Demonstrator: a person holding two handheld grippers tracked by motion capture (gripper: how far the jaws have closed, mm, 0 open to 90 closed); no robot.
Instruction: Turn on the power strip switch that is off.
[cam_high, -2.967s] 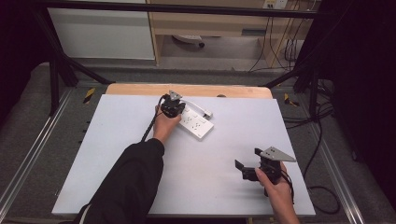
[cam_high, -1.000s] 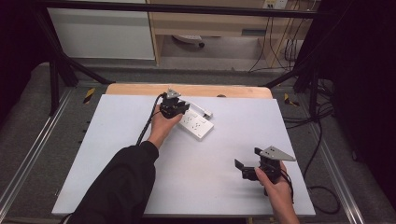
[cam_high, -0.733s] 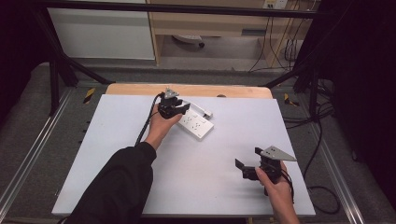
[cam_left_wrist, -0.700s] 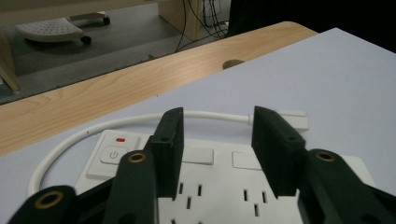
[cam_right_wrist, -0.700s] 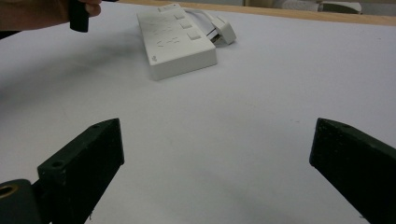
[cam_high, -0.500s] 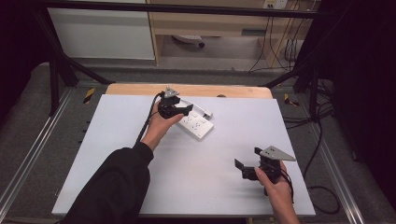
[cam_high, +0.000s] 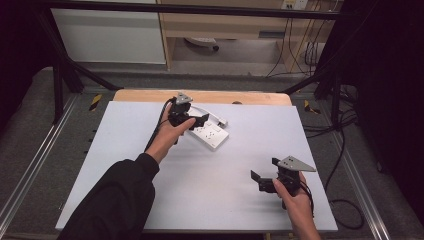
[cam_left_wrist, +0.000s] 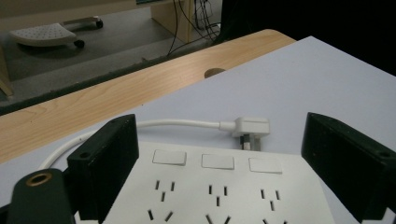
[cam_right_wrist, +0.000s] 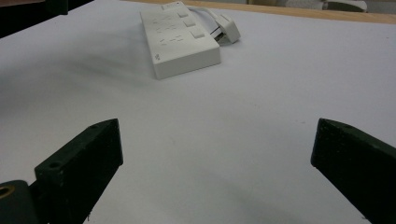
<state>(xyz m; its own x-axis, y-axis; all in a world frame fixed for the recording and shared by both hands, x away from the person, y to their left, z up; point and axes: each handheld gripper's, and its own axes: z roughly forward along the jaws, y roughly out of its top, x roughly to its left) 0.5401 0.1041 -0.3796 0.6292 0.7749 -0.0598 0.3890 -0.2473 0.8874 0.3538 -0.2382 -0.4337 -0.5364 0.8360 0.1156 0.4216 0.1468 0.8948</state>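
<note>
A white power strip (cam_high: 212, 135) with three switches lies flat on the white table top (cam_high: 150, 150); its white plug (cam_high: 220, 121) and cable rest just behind it. My left gripper (cam_high: 196, 121) hovers over the strip's left end. Its jaws have just been opening and now stand wide. In the left gripper view the strip (cam_left_wrist: 219, 189) lies below the spread jaws, touched by neither, with the plug (cam_left_wrist: 251, 127) beyond. My right gripper (cam_high: 263, 180) is open near the table's front right, nothing between its jaws. From there the strip (cam_right_wrist: 180, 39) is far ahead.
A wooden strip (cam_high: 250, 97) with a round hole runs along the table's far edge. Black frame rails flank the table. Cables (cam_high: 345, 150) trail on the floor at the right, and a cabinet stands behind.
The left hand has lifted slightly off the power strip's end. The strip and the right hand have kept still.
</note>
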